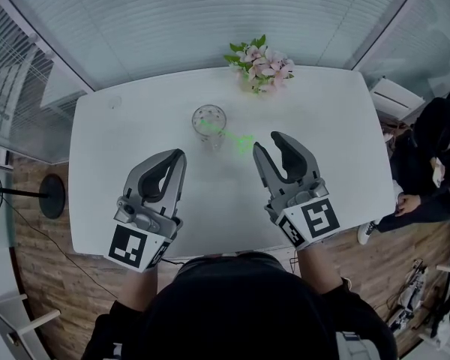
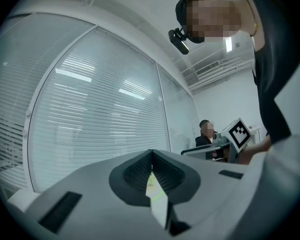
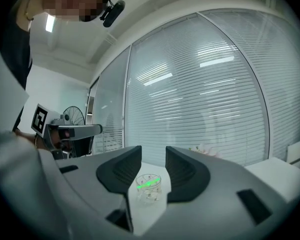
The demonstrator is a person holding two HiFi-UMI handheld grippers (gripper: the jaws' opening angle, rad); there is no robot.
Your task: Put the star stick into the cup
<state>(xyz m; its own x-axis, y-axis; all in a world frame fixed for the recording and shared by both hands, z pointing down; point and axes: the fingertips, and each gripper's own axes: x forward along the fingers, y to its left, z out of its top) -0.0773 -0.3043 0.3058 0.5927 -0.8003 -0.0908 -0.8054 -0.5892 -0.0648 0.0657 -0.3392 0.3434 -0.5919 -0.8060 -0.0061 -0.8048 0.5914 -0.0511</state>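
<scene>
Head view | star stick [image 1: 229, 133] leans in cup [image 1: 209, 117] on worktop [image 1: 135, 141] | right claw [image 1: 268, 142] spread, empty, seems done dropping it | left claw [image 1: 181, 154] pressed together, just waiting

The star stick [image 1: 225, 133] is green, the table [image 1: 337, 126] white.

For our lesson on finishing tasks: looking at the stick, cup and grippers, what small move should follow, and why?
Probably draw the right gripper back from the cup: its jaws stand open and empty, and the green star stick already seems to rest inside it.
</scene>
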